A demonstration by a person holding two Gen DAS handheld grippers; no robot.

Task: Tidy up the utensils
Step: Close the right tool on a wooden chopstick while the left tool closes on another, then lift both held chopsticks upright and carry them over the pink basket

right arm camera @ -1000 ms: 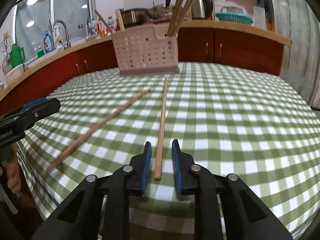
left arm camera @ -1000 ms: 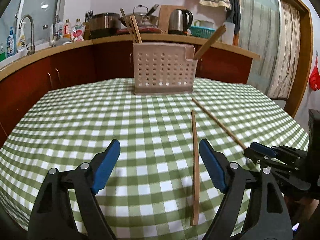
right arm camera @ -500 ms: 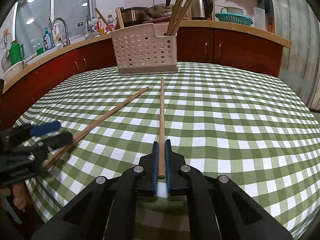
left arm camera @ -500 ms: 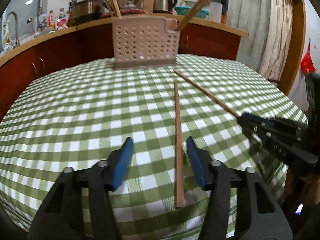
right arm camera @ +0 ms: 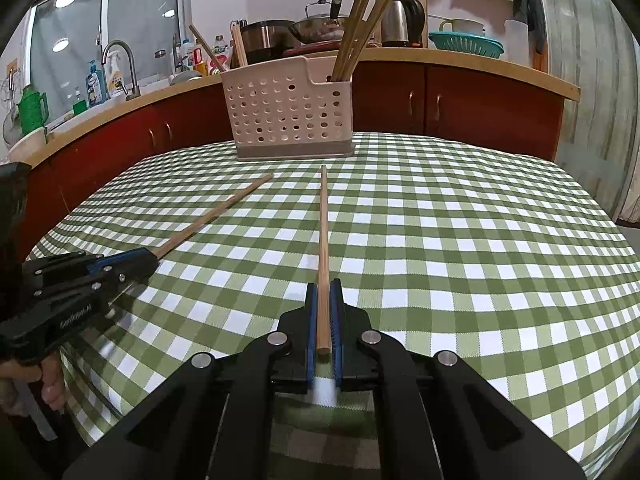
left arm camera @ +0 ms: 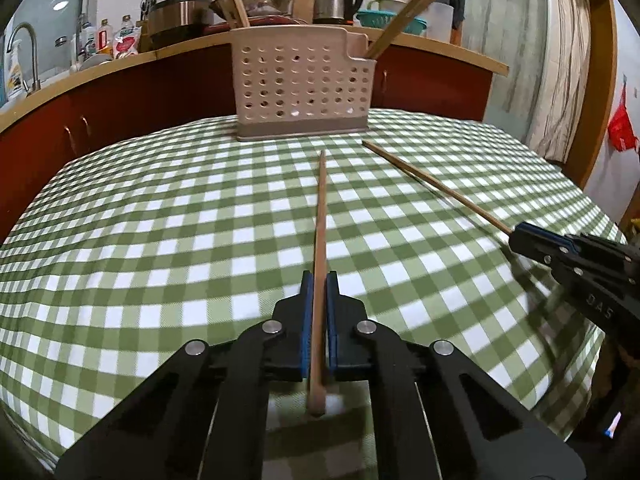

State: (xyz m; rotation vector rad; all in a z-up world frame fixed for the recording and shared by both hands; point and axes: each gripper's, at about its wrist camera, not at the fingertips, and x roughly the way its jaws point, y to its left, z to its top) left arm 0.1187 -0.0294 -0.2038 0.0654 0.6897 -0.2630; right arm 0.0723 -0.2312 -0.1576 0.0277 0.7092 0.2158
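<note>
The L gripper (left arm camera: 319, 280) is now being pressed shut on a stick (left arm camera: 320, 216); a sec ago its jaws were spread wide w/ the stick lying loose beside the right one, & half a sec ago they were only half closed. So the stick is being pinched near its near end, w/ a short bit poking out behind the pads, & the far tip is being pointed at the bin (left arm camera: 302, 80). The R gripper (right arm camera: 325, 292) is also being held tight on the other stick (right arm camera: 323, 232), close to its near end; that grip was already made half a sec ago & nothing there is being changed. Both sticks are being kept low on the checked cloth (left arm camera: 160, 220), not yet lifted as far as can be seen. The bin is being left at the far side of the table, well apart from both grippers, w/ more sticks (right arm camera: 356, 40) standing in its right part. Likely meaning: both grabs are done, so lifting & dropping the 2 sticks into the bin is what is left.
</note>
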